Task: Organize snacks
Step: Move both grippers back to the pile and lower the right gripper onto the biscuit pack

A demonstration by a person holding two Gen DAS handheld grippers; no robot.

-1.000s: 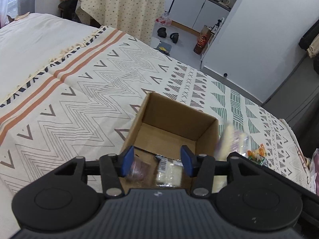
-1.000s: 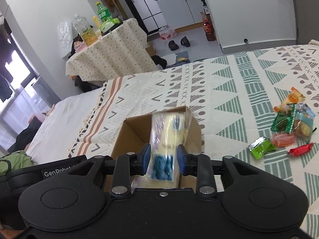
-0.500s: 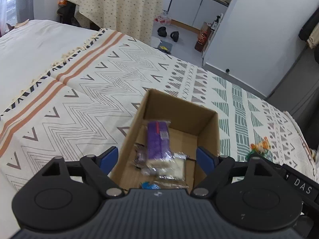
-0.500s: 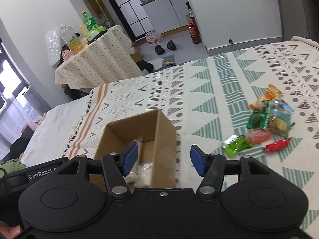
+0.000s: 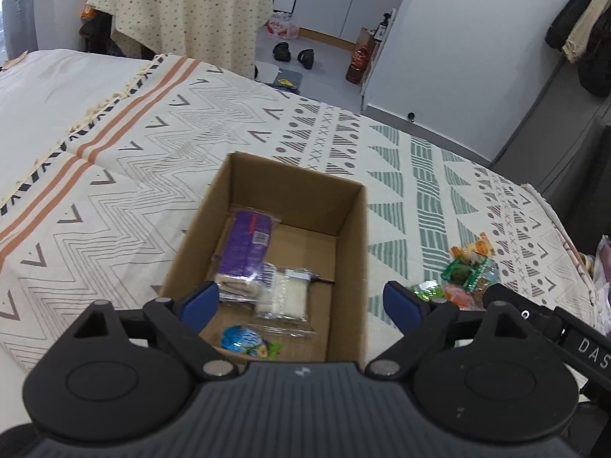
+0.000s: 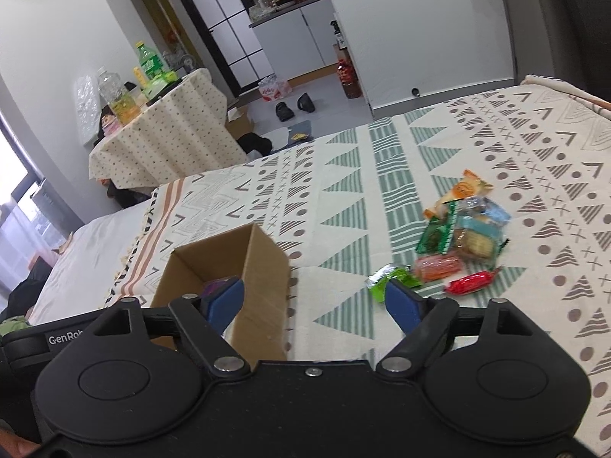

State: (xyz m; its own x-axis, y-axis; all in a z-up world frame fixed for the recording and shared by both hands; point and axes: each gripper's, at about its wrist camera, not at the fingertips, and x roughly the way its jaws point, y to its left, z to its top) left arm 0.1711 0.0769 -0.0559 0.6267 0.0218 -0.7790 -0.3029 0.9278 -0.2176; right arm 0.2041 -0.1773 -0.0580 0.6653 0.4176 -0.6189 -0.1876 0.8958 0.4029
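An open cardboard box (image 5: 349, 229) (image 6: 263, 267) stands on the patterned bedspread. Inside lie a purple packet (image 5: 246, 246), a clear packet of white snack (image 5: 284, 295) and a blue-green wrapper (image 5: 244, 339). My left gripper (image 5: 301, 301) hangs open over the box's near end, empty. My right gripper (image 6: 315, 299) is open and empty, over the box's right wall. A heap of loose snacks (image 6: 454, 240) (image 5: 464, 274) lies to the right of the box: orange, green, blue and red wrappers.
The bedspread (image 5: 126, 175) covers a bed, with plain white sheet (image 5: 57, 84) at the left. Beyond the bed are a clothed table (image 5: 183, 7) (image 6: 164, 137) with bottles, slippers (image 5: 294, 53) on the floor and white cabinets (image 5: 343, 0).
Both grippers opened and let their packets drop into the box: the purple one from the left, the pale one from the right. Both have since lifted back, the right swinging rightwards.
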